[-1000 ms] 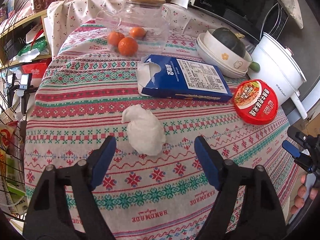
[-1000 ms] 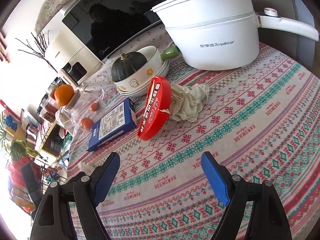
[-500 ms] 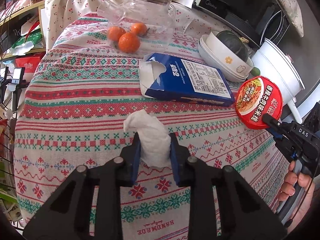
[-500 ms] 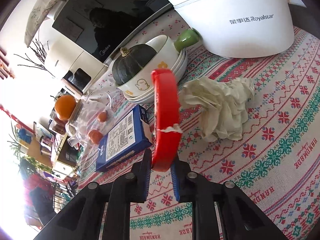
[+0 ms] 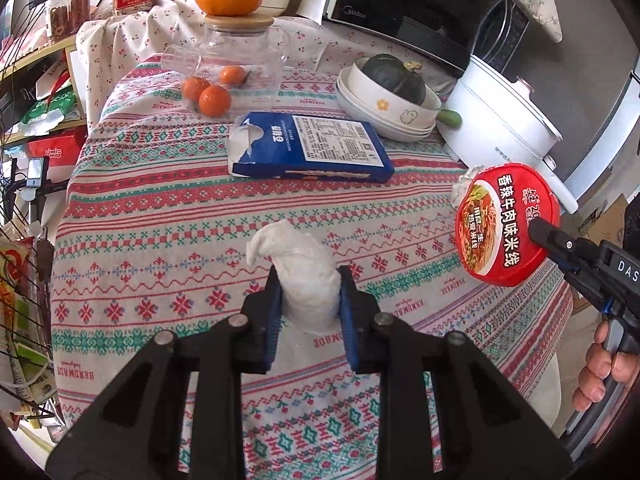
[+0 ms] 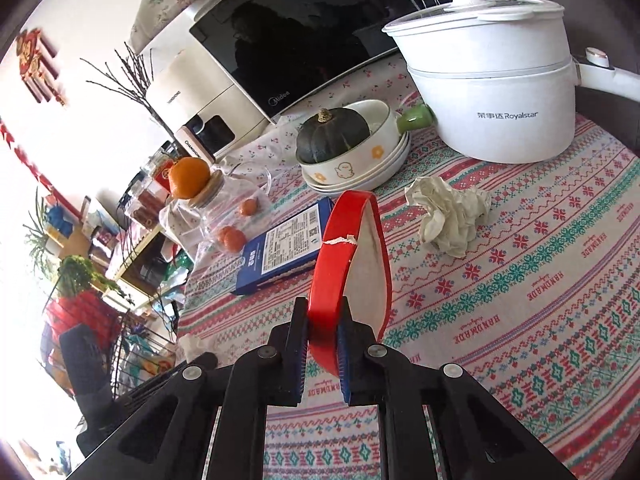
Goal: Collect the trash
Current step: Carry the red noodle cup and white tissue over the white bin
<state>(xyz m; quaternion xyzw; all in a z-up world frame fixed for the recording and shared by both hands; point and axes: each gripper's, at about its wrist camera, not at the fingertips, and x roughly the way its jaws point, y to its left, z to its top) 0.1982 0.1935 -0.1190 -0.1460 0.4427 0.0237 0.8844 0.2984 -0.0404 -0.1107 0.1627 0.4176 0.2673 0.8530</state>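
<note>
- Left wrist view: the left gripper [image 5: 308, 308] sits at lower centre, its blue fingers [image 5: 272, 320] pressed narrow onto a crumpled white tissue [image 5: 300, 272].
- The tissue's long axis runs from between the fingers up and to the left, its twisted tip pointing toward the upper left of the frame; the wad appears just clear of the patterned tablecloth [image 5: 160, 208], though that is hard to judge.
- Along the right edge, the right gripper [image 5: 540, 232] pinches the rim of a red noodle-cup lid [image 5: 504, 224]; a hand [image 5: 604, 368] grips its handle at lower right.
- The lid is tilted up on edge here, its printed face turned toward this camera.
- Right wrist view: the right gripper [image 6: 322, 344] has its fingers nearly together, clamped on the lid's [image 6: 344, 256] lower rim.
- The lid stands edge-on at centre frame, its long axis rising from the fingers toward the top and leaning slightly right, white underside facing right.
- A second crumpled paper wad [image 6: 448, 216] lies on the table [image 6: 560, 280] right of the lid, apart from it and near the white pot [image 6: 496, 80].
- A blue box [image 6: 280, 248] lies flat left of the lid; bowls holding a dark squash [image 6: 332, 132] sit above it.
</note>
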